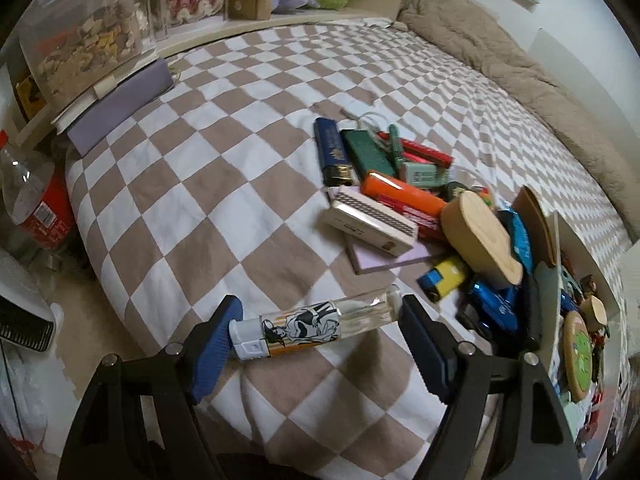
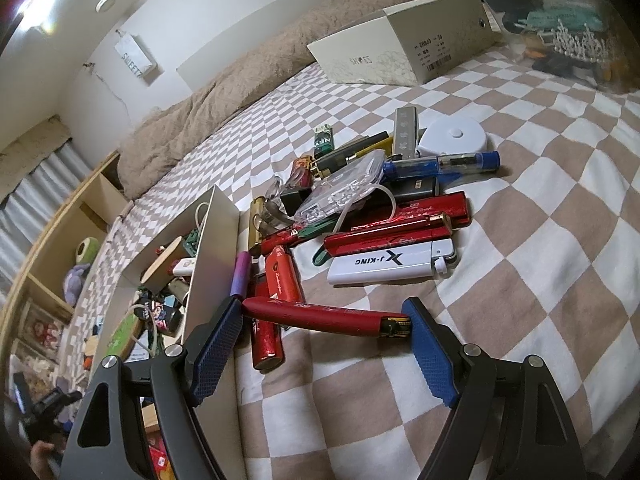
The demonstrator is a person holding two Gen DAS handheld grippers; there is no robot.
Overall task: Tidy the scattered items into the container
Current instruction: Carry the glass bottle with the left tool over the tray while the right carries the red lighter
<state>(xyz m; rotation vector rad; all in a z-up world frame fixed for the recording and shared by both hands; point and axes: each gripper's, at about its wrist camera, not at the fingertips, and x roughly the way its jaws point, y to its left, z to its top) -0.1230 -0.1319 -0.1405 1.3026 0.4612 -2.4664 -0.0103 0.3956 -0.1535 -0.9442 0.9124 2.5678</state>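
My left gripper [image 1: 320,310] is shut on a clear lighter with a cartoon print [image 1: 304,326], gripped end to end between the blue pads just above the checkered bedspread. Beyond it lies a heap of lighters and small items [image 1: 400,196]. It reaches to the white box [image 1: 580,248] at the right, which is crowded with objects. In the right wrist view my right gripper [image 2: 323,309] is shut lengthwise on a long red lighter [image 2: 320,314]. This lighter is beside the same white box [image 2: 216,248]. Several more lighters and a white J-KING lighter [image 2: 390,266] are scattered behind.
A shoe box [image 2: 400,44] and a brown blanket [image 2: 248,80] lie at the far side of the bed. A red-labelled plastic bottle [image 1: 36,196], a purple book [image 1: 120,100] and a clear bin [image 1: 84,40] stand off the bed's left edge.
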